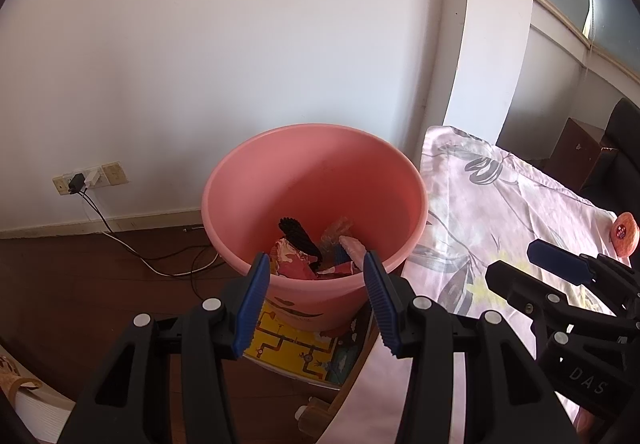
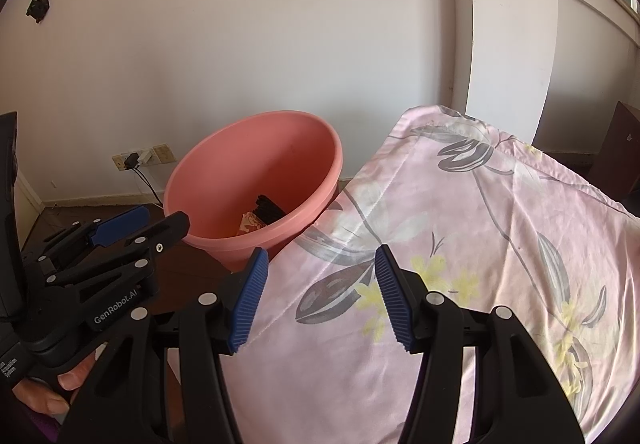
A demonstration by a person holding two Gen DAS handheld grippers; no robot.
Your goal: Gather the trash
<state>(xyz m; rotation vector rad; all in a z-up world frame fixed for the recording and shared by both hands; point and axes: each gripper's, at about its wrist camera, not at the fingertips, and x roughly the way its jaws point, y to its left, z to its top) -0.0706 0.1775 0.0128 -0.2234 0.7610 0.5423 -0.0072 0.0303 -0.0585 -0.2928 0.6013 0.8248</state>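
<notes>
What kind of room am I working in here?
Probably a bedroom at home: a pink floral quilt spreads over what looks like a bed, a pink bucket used as a trash bin stands on dark wood flooring, and a wall outlet holds plugged-in chargers.

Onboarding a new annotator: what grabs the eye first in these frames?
The pink bucket on the dark floor by the white wall, already holding wrappers and a black ridged piece. The open left gripper hangs over its near rim. To the right lies the floral pink cloth, with the open right gripper above it.
</notes>
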